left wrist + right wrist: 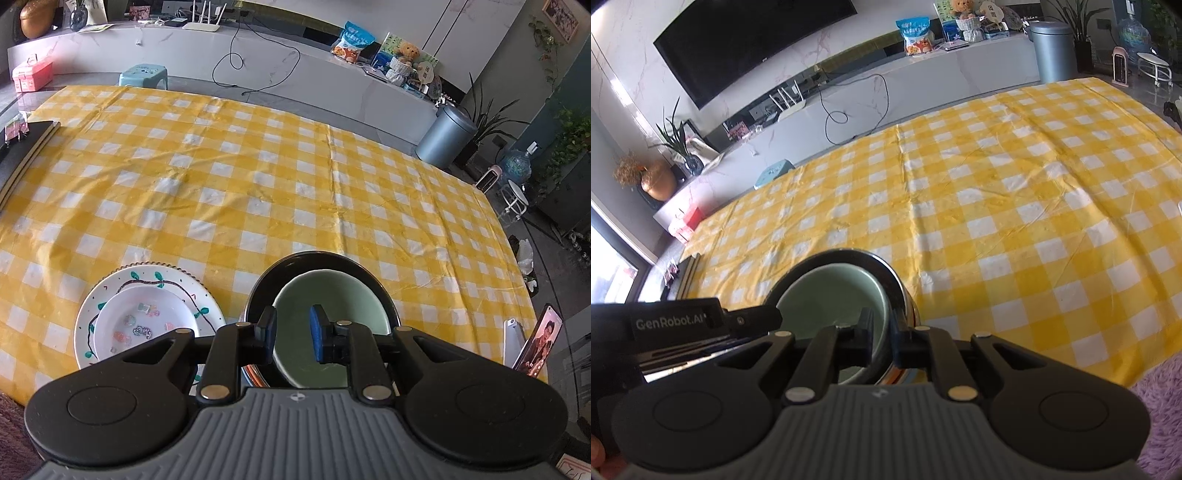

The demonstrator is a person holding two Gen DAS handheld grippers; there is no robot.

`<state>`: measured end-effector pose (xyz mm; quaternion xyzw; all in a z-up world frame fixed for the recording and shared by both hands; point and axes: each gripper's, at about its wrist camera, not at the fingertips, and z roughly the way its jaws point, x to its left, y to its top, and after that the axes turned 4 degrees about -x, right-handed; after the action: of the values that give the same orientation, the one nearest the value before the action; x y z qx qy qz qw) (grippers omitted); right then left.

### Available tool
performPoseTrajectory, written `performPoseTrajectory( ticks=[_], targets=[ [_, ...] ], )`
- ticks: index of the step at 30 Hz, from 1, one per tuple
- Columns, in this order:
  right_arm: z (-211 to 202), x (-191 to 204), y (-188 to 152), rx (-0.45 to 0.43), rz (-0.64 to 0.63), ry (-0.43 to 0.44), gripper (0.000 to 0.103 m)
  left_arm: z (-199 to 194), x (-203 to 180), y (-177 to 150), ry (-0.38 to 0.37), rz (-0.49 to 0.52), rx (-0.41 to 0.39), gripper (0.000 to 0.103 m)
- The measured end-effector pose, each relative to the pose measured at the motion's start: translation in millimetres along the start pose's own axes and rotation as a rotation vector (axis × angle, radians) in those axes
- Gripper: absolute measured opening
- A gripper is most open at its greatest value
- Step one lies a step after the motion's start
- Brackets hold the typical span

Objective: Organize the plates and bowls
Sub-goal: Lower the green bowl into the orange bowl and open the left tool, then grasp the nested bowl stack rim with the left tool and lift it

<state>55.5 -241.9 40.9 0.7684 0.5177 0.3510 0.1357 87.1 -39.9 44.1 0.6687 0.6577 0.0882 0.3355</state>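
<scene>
Green bowl — inside black bowl

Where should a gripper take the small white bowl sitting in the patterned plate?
Pinch the small white bowl by its raised rim, coming from above on the near side. It lies nested in the patterned plate, so only the thin upstanding edge probably offers a hold.

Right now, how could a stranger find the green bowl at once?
Look at the near edge of the yellow checked tablecloth. Two stacks stand there: a white bowl on a painted plate, and to its right a black bowl. The green bowl sits inside the black one, plain and without pictures.
</scene>
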Motion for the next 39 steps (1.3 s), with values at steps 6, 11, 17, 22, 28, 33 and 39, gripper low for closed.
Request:
performPoseTrajectory(
  ticks=[6, 11, 17, 22, 28, 33, 39],
  targets=[
    [-8.8, -7.5, 4.8, -0.064, 0.030, 0.042, 0.031, -9.7, 8.2, -0.7, -0.019, 0.001, -0.060, 0.033],
    [-10.7, -11.9, 7.5, -0.113, 0.032, 0.063, 0.047, -18.3, 16.3, -1.1, -0.021, -0.004, -0.125, 0.063],
    [4.5, -25.0, 2.1, -0.096, 0.063, 0.008, 0.054, -8.2, 30.6, -9.8, 0.026, -0.035, -0.109, 0.075],
    [17.9, -37.4, -4.4, -0.045, 0.126, 0.020, 0.065, 3.7, 37.4, -20.3, 0.030, -0.043, -0.079, 0.075],
    [32.6, -48.2, -11.3, 0.028, 0.209, 0.068, 0.066, 13.0, 40.2, -25.3, -0.014, -0.065, -0.076, 0.077],
    [40.7, -53.1, -16.1, 0.068, 0.264, 0.073, 0.066, 25.9, 49.7, -28.1, -0.043, -0.139, -0.040, 0.077],
    [47.2, -55.2, -18.0, 0.090, 0.303, 0.088, 0.066, 40.1, 55.7, -31.4, -0.067, -0.185, 0.006, 0.077]
  ],
)
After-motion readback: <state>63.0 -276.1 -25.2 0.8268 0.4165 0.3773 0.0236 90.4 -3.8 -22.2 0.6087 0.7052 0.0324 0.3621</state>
